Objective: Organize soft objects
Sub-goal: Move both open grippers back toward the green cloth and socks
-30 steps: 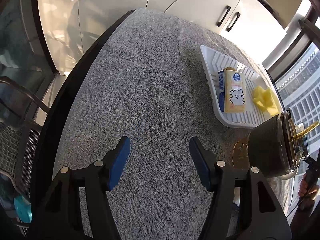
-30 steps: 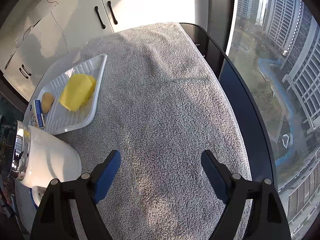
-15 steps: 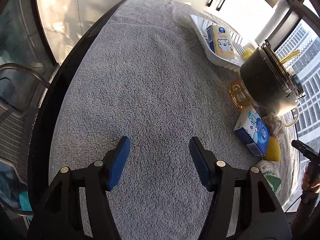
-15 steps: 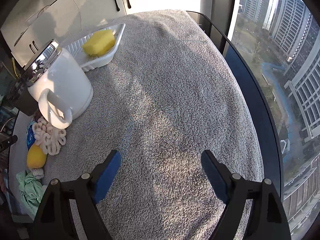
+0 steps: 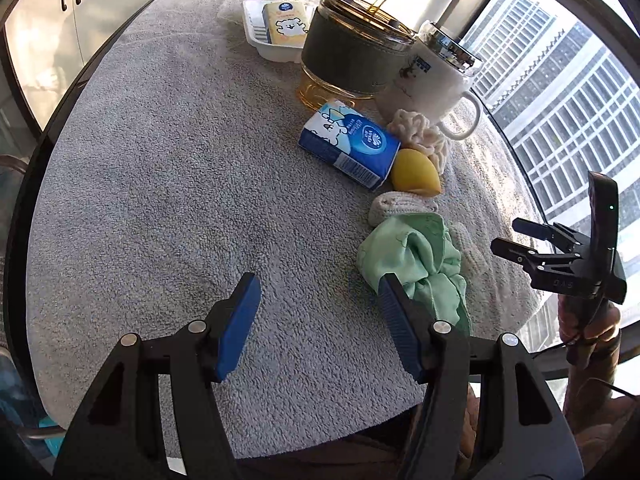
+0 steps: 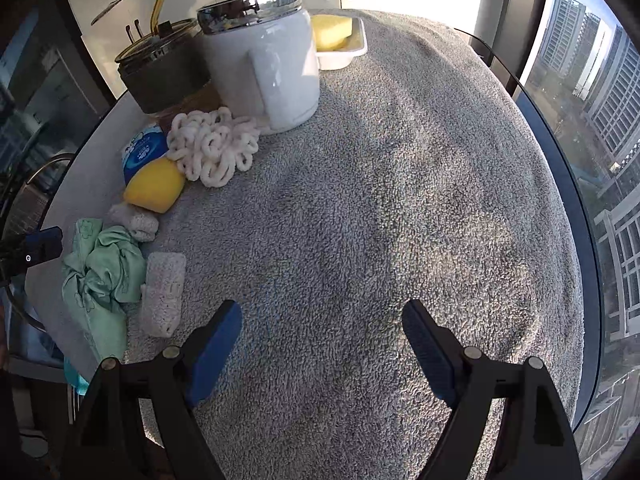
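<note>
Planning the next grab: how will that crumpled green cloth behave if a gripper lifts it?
The green cloth lies in loose folds, so it is probably floppy and will drape and trail. It looks thin, likely light. Its edge rests against the knitted roll, which it may drag along.

The left hand-held gripper [image 5: 318, 300] has a matte black frame that splits into two angular arms with triangular cut-outs. Each arm carries two round silver screws near the front. Its fingers [image 5: 239, 324] are flat black bars faced with ribbed blue pads. The right hand-held gripper [image 6: 322, 336] is built the same way: black arms, silver screws, blue ribbed pads [image 6: 214, 352]. Seen from the left one, the right unit shows a black body with a small green light and faint lettering on its side.
</note>
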Tool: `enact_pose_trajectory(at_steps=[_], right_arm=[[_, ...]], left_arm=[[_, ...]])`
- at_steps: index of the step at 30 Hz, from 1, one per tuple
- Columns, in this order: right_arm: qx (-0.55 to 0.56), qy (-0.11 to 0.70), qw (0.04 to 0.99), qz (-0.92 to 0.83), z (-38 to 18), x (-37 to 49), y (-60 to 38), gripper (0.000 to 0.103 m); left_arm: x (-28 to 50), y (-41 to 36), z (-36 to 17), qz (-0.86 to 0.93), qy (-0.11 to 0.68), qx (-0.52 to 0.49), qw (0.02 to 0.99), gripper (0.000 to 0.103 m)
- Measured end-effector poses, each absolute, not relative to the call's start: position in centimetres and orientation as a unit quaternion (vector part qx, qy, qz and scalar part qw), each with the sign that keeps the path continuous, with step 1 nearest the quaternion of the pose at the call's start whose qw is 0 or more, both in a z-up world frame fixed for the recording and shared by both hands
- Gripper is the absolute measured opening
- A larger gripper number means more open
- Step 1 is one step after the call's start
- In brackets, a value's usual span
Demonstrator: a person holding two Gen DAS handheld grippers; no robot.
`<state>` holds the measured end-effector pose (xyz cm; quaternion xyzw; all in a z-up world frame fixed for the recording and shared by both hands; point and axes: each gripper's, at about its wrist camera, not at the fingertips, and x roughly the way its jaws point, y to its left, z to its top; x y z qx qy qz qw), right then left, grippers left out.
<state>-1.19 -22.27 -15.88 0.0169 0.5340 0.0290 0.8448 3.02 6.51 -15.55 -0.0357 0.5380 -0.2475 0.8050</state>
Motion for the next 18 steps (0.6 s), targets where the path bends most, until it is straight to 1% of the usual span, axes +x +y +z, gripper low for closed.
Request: enact_pose_trajectory(at_steps=[7,9,10,14,18], right_arm=[[-0.004,0.523,0.850,0.067,-15.2,-3.4,-19.4,0.085],[-0.007,0.520,0.851,0.075,-15.2,-3.7,-18.7,0.085],[-0.008,0.519,0.851,0.078,-15.2,-3.8,-18.3,0.085],[-0.013,0.514,0.853,0.086,-15.3,-4.6,-16.9,0.085],[-0.013,0.517,0.851,0.090,-16.0,-4.8,-15.7,0.085]], left_arm=[[0.8,3.6,-14.1,-0.296,0.529,-0.019,0.795,0.060],[0.6,3.1,-13.7,-0.305,0.519,-0.023,0.798,0.061],[0.3,2.7,-13.5,-0.307,0.515,-0.025,0.800,0.063],[1.1,1.8,-14.5,-0.291,0.518,-0.026,0.804,0.064],[2.1,0.9,-15.8,-0.290,0.537,-0.051,0.791,0.064]])
